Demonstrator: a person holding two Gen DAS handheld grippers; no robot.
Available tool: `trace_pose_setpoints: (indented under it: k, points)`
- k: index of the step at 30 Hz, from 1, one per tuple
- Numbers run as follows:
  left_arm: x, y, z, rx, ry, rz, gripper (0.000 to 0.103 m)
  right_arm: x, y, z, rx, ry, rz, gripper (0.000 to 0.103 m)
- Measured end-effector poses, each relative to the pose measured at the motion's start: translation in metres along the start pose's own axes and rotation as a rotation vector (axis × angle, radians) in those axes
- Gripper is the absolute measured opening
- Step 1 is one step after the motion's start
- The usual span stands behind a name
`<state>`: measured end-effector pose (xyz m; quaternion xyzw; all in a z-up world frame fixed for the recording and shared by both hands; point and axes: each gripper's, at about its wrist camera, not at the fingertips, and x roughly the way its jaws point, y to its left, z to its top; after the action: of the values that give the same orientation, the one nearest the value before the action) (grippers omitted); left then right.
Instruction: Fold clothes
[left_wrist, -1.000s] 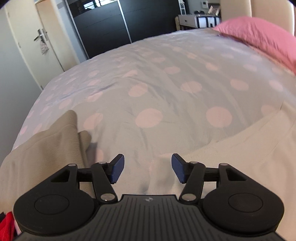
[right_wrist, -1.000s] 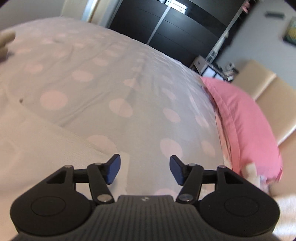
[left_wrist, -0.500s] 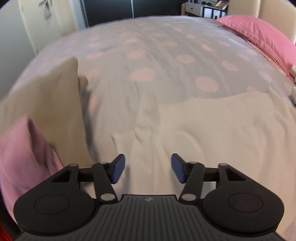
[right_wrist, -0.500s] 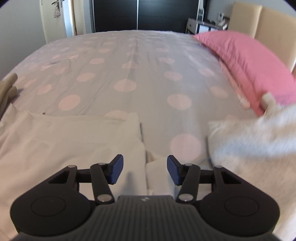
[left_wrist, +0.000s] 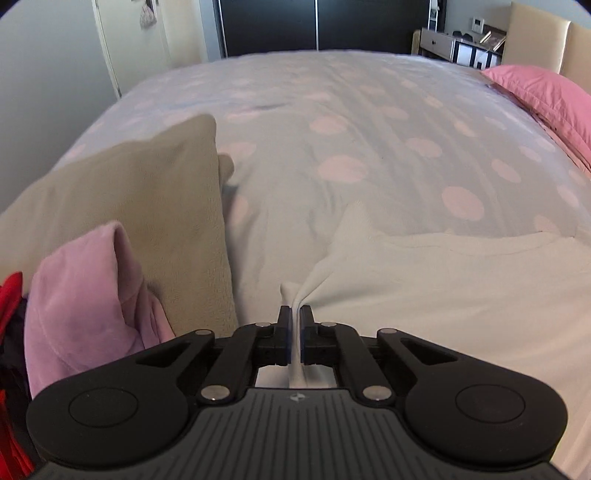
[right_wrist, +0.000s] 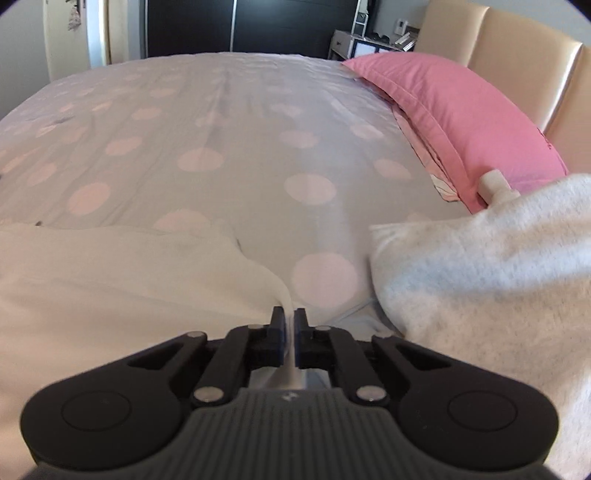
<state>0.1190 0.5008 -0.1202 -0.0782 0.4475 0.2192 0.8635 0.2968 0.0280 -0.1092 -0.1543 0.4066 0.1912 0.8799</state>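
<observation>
on the dotted bedspread (left_wrist: 332, 122), a white garment (left_wrist: 443, 295) lies flat. left gripper (left_wrist: 294, 314) pinches its left edge. right gripper (right_wrist: 290, 314) pinches its right edge.

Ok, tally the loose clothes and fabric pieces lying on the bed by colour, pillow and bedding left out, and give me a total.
Cream, the garment pinched by the left gripper and right gripper: 1
Beige, folded piece: 1
Light pink, fleecy piece: 1
Red, scrap at the frame edge: 1
Pale grey, fluffy piece: 1
Total: 5
</observation>
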Motion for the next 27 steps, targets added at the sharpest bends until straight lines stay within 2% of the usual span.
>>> trace_pose_setpoints:
  k: [3, 5, 7, 12, 18, 21, 23, 25, 27]
  points:
    - [0.008, -0.005, -0.006, 0.006, 0.057, -0.052, 0.004, 0.004, -0.004, -0.006, 0.024, 0.029, 0.025, 0.007]
    - [0.001, -0.003, -0.011, -0.003, 0.05, -0.064, 0.018, 0.003, -0.007, -0.012, 0.042, 0.041, 0.045, 0.022]
    - [-0.01, 0.001, -0.017, -0.005, 0.039, -0.078, 0.029, -0.01, -0.013, -0.017, 0.055, 0.011, 0.045, 0.033]
    - [-0.052, 0.007, -0.045, 0.007, 0.026, -0.12, 0.031, -0.051, -0.028, -0.041, 0.042, -0.003, 0.083, 0.033]
    - [-0.095, 0.001, -0.097, 0.047, 0.077, -0.17, 0.031, -0.097, -0.036, -0.096, 0.02, 0.017, 0.125, 0.036]
    - [-0.103, -0.004, -0.123, 0.072, 0.129, -0.193, 0.031, -0.113, -0.032, -0.123, -0.033, 0.018, 0.127, 0.041]
    - [-0.103, -0.008, -0.137, 0.09, 0.155, -0.204, 0.039, -0.117, -0.029, -0.137, -0.057, 0.017, 0.128, 0.046]
    - [-0.102, -0.011, -0.145, 0.104, 0.15, -0.198, 0.044, -0.117, -0.026, -0.15, -0.079, 0.013, 0.143, 0.046]
    - [-0.098, -0.016, -0.151, 0.116, 0.144, -0.19, 0.044, -0.114, -0.021, -0.157, -0.114, 0.002, 0.155, 0.048]
